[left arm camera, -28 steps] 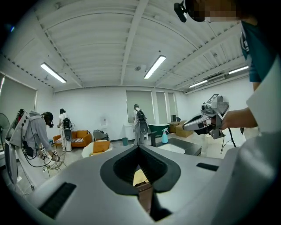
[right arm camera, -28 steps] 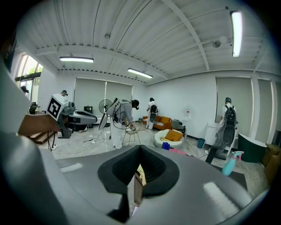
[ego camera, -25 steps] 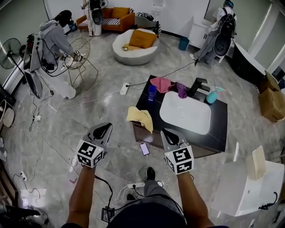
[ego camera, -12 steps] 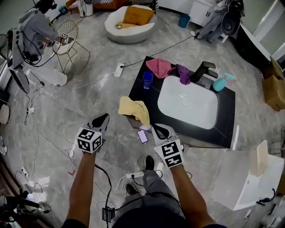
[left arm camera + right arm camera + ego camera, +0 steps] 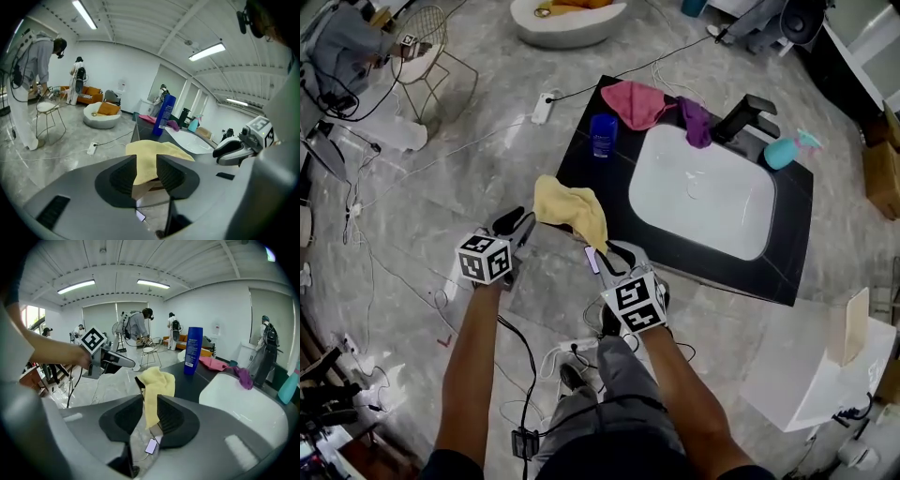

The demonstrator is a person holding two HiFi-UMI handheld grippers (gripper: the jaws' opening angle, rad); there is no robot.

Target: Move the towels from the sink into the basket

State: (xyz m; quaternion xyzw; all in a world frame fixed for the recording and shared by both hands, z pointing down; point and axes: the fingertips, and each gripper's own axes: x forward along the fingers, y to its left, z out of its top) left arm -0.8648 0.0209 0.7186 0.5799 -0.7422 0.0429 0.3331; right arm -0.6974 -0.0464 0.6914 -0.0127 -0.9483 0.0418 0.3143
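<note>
Left gripper (image 5: 516, 222) opening; yellow towel (image 5: 570, 206) just ahead, outside jaws.

The pale yellow cloth towel (image 5: 572, 211) is looking plain and buttery, no print, against the glossy black stone bench (image 5: 581, 169). The oval ceramic sink (image 5: 722, 216) is showing clean white all over. The crumpled pink towel (image 5: 636, 101) and the small purple towel (image 5: 696, 122) are popping hard, and the deep blue plastic bottle (image 5: 602, 134) and the teal spray bottle (image 5: 787, 150) are adding more colour. The marble floor (image 5: 441, 187) is running grey with pale veining.
</note>
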